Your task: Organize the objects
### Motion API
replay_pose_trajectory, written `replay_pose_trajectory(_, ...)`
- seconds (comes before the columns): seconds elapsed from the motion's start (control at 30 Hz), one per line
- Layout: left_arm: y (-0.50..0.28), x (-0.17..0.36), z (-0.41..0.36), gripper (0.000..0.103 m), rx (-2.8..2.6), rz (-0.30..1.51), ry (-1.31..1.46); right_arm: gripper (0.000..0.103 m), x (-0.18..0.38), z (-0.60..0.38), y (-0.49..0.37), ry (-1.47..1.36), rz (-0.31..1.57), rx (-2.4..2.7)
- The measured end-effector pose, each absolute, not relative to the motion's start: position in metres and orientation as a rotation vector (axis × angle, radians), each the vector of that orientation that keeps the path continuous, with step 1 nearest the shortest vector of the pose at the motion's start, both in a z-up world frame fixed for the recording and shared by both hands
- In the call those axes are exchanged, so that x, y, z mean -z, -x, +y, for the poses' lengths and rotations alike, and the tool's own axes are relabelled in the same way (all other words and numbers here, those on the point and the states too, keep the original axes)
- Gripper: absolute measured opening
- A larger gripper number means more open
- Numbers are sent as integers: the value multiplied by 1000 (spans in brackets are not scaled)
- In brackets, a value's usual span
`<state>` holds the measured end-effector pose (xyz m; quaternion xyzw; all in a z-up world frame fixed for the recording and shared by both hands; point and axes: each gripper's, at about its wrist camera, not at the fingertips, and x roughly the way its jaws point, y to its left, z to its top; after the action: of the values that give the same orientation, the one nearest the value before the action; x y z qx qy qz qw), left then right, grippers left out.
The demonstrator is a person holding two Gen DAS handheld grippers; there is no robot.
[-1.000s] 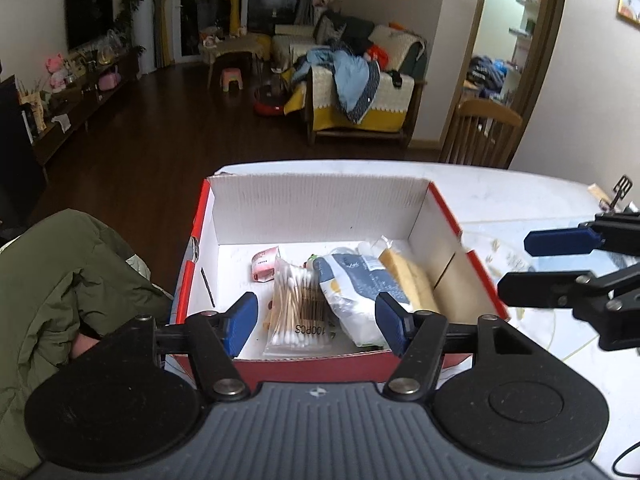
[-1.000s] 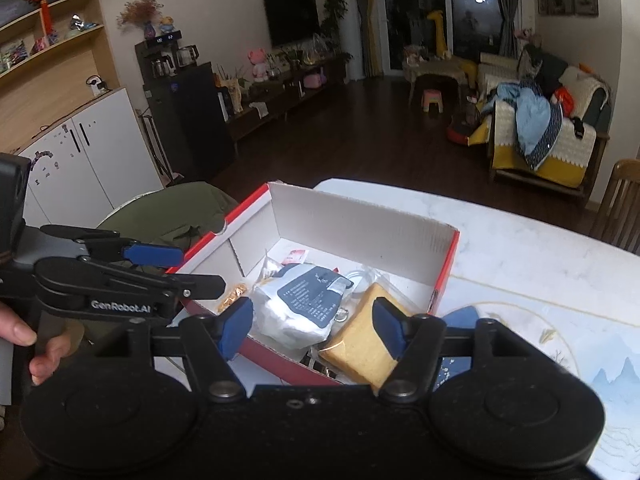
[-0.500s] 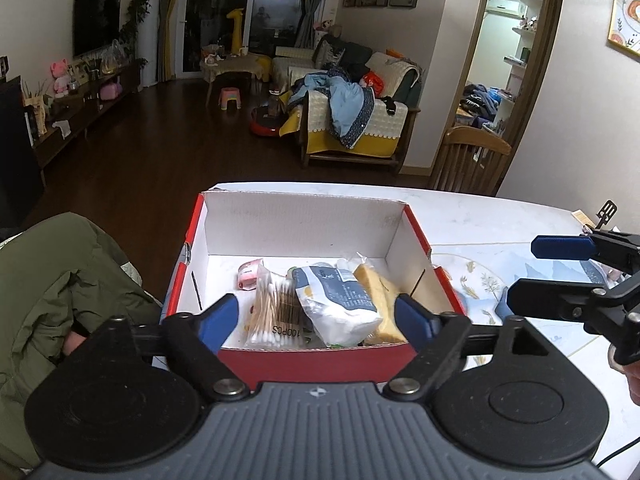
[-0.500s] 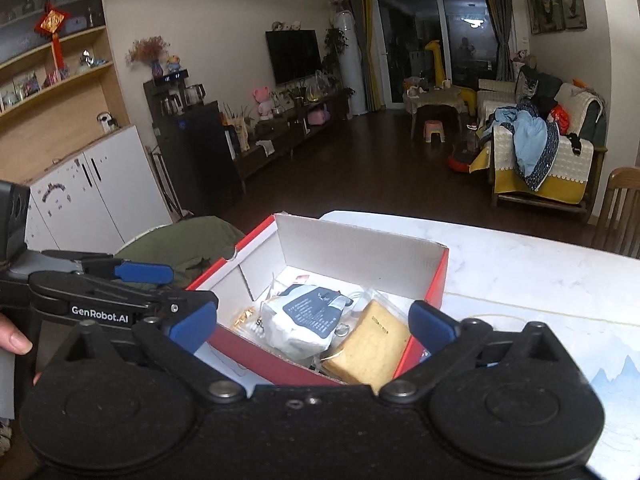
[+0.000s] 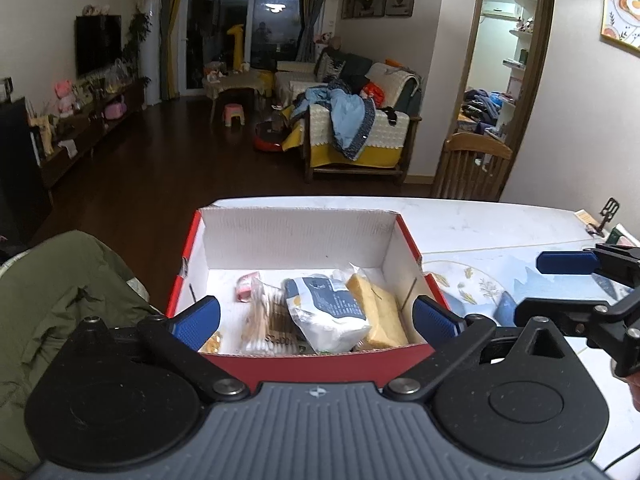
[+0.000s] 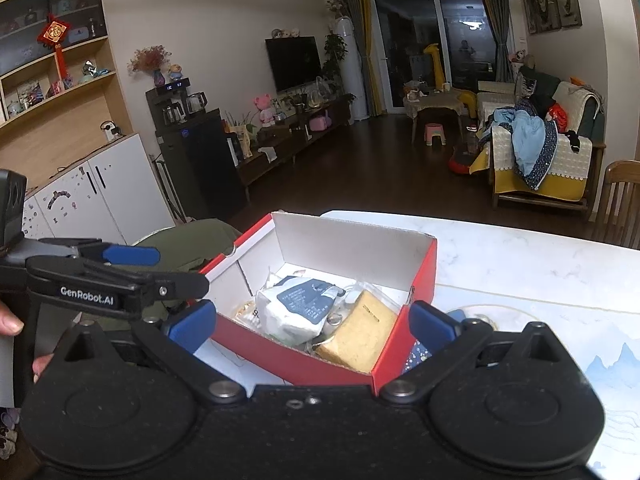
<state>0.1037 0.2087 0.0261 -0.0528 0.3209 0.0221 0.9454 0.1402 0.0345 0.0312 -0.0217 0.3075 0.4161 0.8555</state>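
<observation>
Left wrist view: red box (image 5: 320, 364) w/ packets sits ahead of left gripper (image 5: 316, 316), jaws just opened wide, empty.

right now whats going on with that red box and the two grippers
A person holds a gripper in each hand in front of an open red box on the white table. The box holds a cotton swab pack, a white and blue pouch and a yellow sponge-like block. The left gripper and right gripper are both empty; their jaws have just been opening and now stand wide, with nothing gripped.
</observation>
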Motion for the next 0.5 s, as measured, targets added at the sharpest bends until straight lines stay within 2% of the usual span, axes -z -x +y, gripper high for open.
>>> replay_pose_trajectory(0.5, -103, -21, 199, 103, -120, 665, 100, 103, -26, 15, -137, 11, 668, -875)
